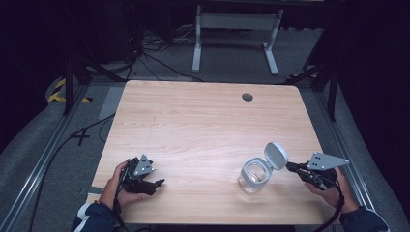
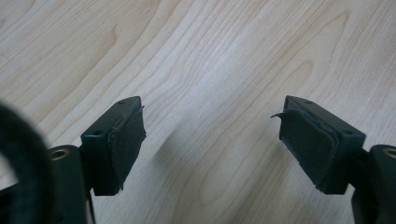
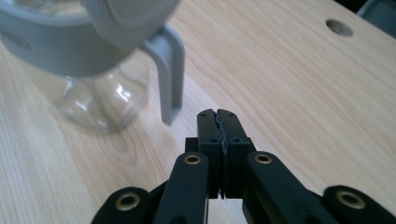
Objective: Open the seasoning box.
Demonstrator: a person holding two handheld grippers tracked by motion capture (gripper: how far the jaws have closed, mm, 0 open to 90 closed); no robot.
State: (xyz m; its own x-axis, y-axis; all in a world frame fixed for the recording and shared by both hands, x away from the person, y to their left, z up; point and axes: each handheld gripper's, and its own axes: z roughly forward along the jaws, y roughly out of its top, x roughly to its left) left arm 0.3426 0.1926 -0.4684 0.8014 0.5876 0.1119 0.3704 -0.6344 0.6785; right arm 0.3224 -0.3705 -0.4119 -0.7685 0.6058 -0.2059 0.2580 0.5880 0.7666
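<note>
A clear glass jar (image 1: 253,177) with a grey collar stands on the wooden table (image 1: 203,125) near the front right, its grey flip lid (image 1: 276,155) hinged open and tilted up to the right. In the right gripper view the jar (image 3: 100,100) and its grey latch (image 3: 169,74) loom at upper left. My right gripper (image 1: 291,166) is shut with nothing between its jaws, its tip just right of the lid; its own camera shows the gripper (image 3: 219,116) just short of the latch. My left gripper (image 1: 158,182) rests at the front left, open (image 2: 212,126) over bare wood.
A round cable hole (image 1: 247,97) sits near the table's far edge, also seen in the right gripper view as a hole (image 3: 339,27). Beyond the table stand a white desk frame (image 1: 235,36), cables on the floor and dark stands on both sides.
</note>
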